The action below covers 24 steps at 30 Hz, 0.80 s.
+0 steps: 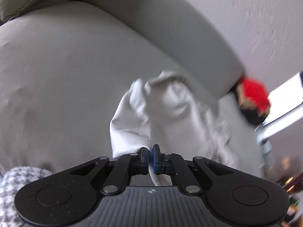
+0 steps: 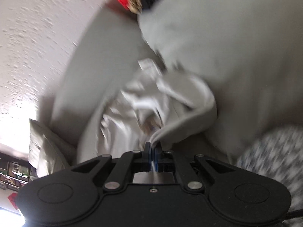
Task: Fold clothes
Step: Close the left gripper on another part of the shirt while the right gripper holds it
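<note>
A crumpled white garment (image 1: 161,113) lies bunched on the grey sofa seat (image 1: 66,85) against the backrest. My left gripper (image 1: 151,157) is shut on an edge of it, with cloth pinched between the blue pads and trailing down behind them. In the right wrist view the same white garment (image 2: 151,104) is heaped in front, blurred by motion. My right gripper (image 2: 153,154) is shut on a folded edge of it that rises from the pads.
A grey sofa backrest (image 1: 180,37) runs behind the garment, below a textured wall (image 1: 255,19). A red and black object (image 1: 253,98) sits at the sofa's end. A black-and-white patterned cloth (image 1: 20,185) lies at the lower left. A pale cushion (image 2: 47,147) leans at the left.
</note>
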### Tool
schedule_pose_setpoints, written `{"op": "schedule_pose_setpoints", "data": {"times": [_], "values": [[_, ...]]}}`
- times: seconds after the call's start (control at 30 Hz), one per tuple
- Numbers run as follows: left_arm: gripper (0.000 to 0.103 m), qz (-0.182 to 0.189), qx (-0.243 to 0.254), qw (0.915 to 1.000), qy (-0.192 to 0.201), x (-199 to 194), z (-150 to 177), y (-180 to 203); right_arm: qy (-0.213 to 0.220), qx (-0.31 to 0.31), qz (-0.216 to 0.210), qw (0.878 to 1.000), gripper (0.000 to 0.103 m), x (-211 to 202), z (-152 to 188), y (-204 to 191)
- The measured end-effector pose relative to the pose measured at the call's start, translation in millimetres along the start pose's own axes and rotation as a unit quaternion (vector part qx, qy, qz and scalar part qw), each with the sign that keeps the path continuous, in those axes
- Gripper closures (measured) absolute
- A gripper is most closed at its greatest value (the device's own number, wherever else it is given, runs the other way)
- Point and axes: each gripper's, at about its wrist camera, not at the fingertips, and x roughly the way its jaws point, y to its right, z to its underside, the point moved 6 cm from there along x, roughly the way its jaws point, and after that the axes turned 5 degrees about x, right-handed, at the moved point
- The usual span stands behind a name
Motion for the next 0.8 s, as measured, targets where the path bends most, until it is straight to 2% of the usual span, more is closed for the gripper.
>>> {"op": "schedule_pose_setpoints", "data": {"times": [0.07,0.1,0.13,0.17,0.2,0.23,0.33,0.43,0.53,0.67,0.8], "values": [[0.099,-0.011,-0.001,0.9998,-0.016,12,13,-3,-0.014,0.013,-0.001,1.000,0.095,7,15,10],[0.092,-0.009,-0.013,0.9997,-0.020,14,19,-4,-0.020,0.018,0.000,1.000,0.095,9,21,14],[0.079,-0.009,-0.022,0.9995,-0.022,14,24,-6,-0.020,0.018,-0.002,1.000,0.089,7,24,16],[0.076,-0.010,-0.032,0.9992,-0.024,14,29,-7,-0.021,0.019,-0.003,1.000,0.085,6,26,18],[0.075,-0.004,-0.038,0.9990,-0.022,12,33,-8,-0.022,0.019,-0.005,1.000,0.075,4,29,21],[0.074,0.001,-0.039,0.9990,-0.020,13,36,-3,-0.022,0.019,-0.006,1.000,0.071,2,31,23],[0.072,0.018,-0.042,0.9989,-0.013,11,41,0,-0.009,0.012,-0.016,1.000,0.068,-3,28,25],[0.072,0.045,-0.059,0.9972,-0.008,17,42,0,0.005,0.021,-0.032,0.999,0.061,-9,23,30],[0.072,0.075,-0.101,0.9920,-0.004,29,44,-5,0.013,0.028,-0.053,0.998,0.054,-9,18,33],[0.075,0.099,-0.145,0.9845,0.001,34,45,-11,0.002,0.023,-0.070,0.997,0.054,-5,20,33],[0.098,0.095,-0.131,0.9868,-0.004,36,48,-7,-0.015,0.017,-0.082,0.996,0.059,-3,25,32]]}}
